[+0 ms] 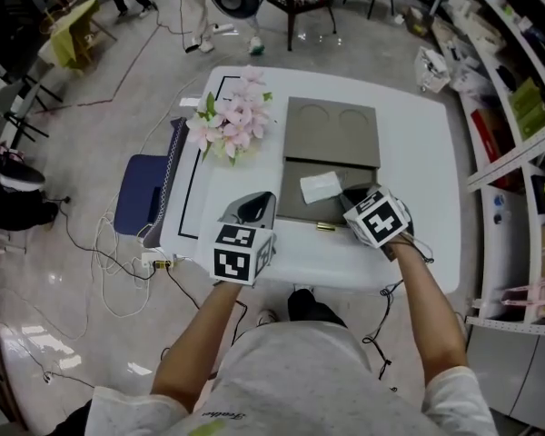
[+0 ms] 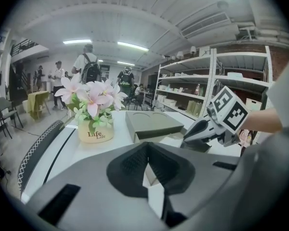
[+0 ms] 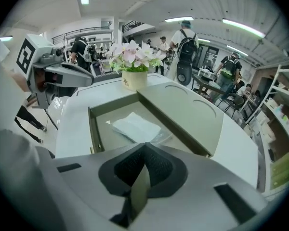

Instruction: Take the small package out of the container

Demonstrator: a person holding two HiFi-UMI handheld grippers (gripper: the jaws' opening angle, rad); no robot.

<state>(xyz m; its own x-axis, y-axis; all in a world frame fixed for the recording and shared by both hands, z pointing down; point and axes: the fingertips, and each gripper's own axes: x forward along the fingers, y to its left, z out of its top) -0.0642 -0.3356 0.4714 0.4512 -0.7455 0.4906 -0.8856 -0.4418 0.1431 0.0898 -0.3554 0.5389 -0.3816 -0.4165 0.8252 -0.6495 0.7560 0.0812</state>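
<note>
Although the left tool [image 2: 147, 148] and right tool [image 3: 144, 147] are closed empty, the small package [image 3: 135, 127] (thin, limp, likely slick) wants an edge pinch.

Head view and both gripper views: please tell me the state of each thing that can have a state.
container: open, lid laid back flat.
small package: lying flat inside the container, not gripped.
left gripper: shut, nothing between the jaws.
right gripper: shut, nothing between the jaws, at the container's near edge.
flower pot: upright.
</note>
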